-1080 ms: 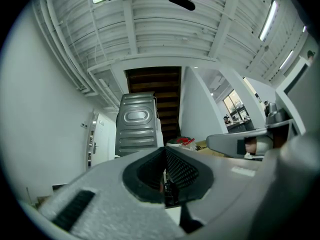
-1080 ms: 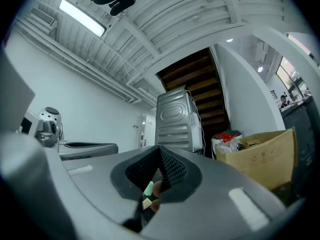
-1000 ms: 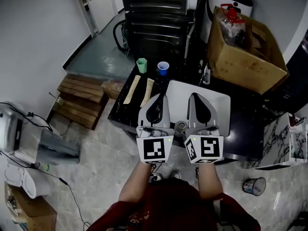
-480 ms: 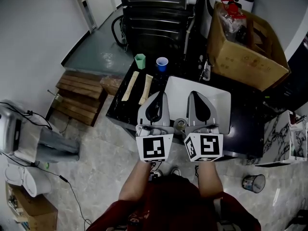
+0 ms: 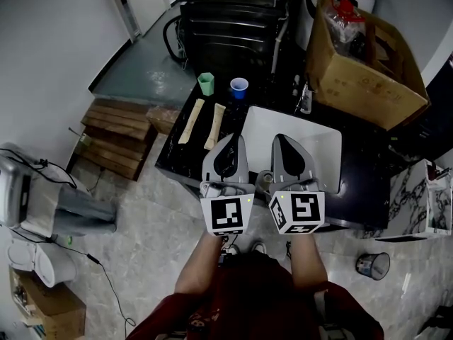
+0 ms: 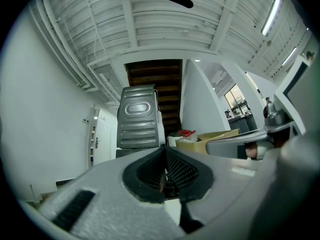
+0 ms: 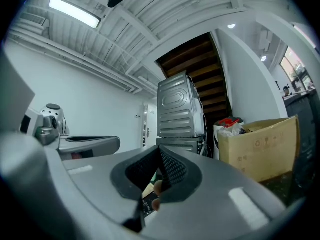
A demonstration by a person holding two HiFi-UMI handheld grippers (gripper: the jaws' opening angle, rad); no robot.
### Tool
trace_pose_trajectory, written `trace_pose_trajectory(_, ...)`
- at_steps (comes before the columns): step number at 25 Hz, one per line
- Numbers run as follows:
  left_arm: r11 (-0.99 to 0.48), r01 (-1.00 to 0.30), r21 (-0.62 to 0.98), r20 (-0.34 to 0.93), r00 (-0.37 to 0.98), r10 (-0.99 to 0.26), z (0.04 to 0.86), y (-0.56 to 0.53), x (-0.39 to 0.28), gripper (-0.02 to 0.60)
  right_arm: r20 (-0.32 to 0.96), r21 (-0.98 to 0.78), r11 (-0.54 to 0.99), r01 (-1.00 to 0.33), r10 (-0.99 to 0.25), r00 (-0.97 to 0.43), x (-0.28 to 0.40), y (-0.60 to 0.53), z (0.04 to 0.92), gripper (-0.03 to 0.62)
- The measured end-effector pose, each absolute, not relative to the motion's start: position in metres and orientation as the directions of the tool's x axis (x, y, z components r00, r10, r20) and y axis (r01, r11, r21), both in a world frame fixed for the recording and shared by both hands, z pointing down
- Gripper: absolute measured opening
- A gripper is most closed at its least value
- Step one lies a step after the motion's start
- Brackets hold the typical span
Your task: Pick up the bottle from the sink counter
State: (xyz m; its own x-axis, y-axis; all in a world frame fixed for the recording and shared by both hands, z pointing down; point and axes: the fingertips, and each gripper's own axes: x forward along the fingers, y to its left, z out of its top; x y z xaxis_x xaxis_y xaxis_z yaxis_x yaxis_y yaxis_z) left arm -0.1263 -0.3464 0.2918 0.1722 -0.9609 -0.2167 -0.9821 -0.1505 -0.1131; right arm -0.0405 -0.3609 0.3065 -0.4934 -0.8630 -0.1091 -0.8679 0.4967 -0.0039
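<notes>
Left tongs (image 5: 230, 143) and right tongs (image 5: 283, 140) above the front edge of the surface (image 5: 180, 161).
They hang side by side, each pair closed together, with nothing between.

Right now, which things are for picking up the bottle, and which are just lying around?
For the job: left gripper and right gripper, both shut; sink counter; the small round grey thing between them, maybe the bottle's top.
Just lying about: green cup, blue cup, two long tan strips, cardboard box.
</notes>
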Motion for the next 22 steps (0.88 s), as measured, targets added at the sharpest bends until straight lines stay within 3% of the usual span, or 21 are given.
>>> trace_pose_trajectory(5,-0.151,-0.983,-0.1,-0.204,0.169,-0.964,0.302,-0.348,-0.129,0.003,-0.085,-0.011,0.494,-0.869,-0.867,-0.492,-0.04,-0.363,0.322,0.008)
trace_pose_trajectory(22,-0.148,-0.986,-0.081,-0.165,0.159,-0.973,0.336,-0.341,-0.131,0.003,0.057,-0.027,0.54,-0.841,-0.839,-0.541,-0.048,-0.36,0.393,0.168)
